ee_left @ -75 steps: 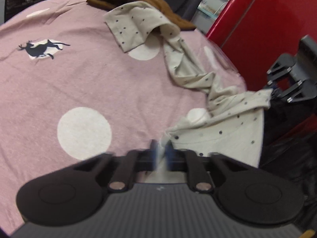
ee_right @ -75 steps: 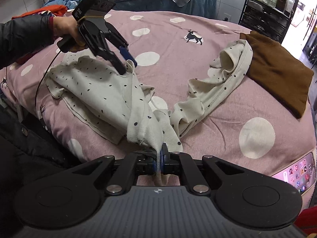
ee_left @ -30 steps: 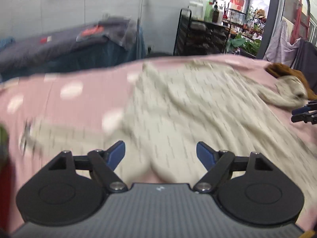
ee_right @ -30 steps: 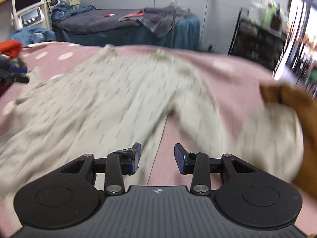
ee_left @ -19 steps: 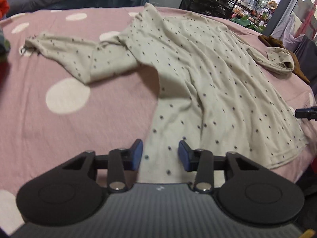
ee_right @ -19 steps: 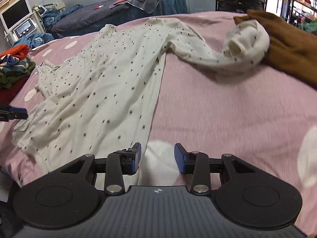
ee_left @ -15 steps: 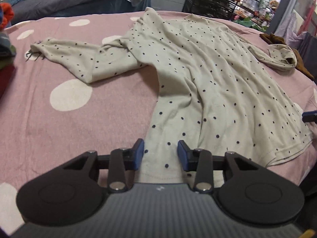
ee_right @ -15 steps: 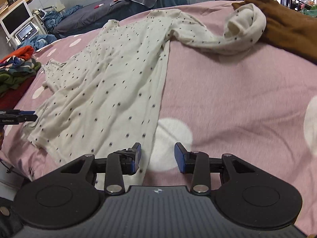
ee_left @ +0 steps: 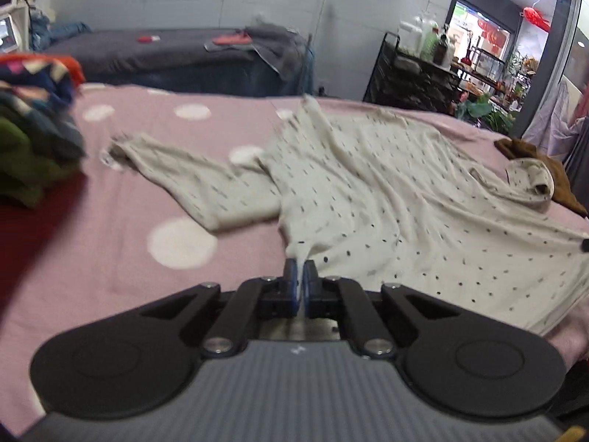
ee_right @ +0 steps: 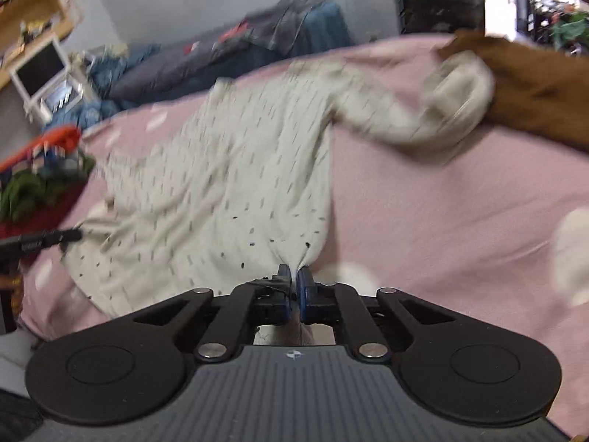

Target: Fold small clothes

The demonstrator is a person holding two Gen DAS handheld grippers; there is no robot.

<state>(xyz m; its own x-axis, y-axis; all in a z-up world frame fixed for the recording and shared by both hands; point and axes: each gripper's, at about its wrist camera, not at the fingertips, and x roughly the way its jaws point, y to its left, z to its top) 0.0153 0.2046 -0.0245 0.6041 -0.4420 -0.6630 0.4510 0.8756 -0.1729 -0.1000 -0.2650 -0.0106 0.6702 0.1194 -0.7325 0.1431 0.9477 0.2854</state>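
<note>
Half a second ago both sets of jaws stood open over the hem. Now the left gripper (ee_left: 301, 274) is clamped on the dotted shirt (ee_left: 386, 199), and the right gripper's (ee_right: 294, 280) jaws are closing on its other hem corner. The shirt's long axis runs from the lower frame up to its collar at the upper centre.

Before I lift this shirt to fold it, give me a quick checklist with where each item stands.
1. Left gripper pinching the shirt hem: ok, cloth runs between its shut pads.
2. Right gripper on the hem: ok, its jaws are closing with bunched fabric between them.
3. Shirt body spread flat on the bed: ok, only light wrinkles.
4. Far sleeve laid straight: not ok, its cuff is curled against the brown cloth.
5. Near sleeve laid out: ok, stretched toward the clothes pile.
6. Both layers of the hem caught: cannot tell.
</note>
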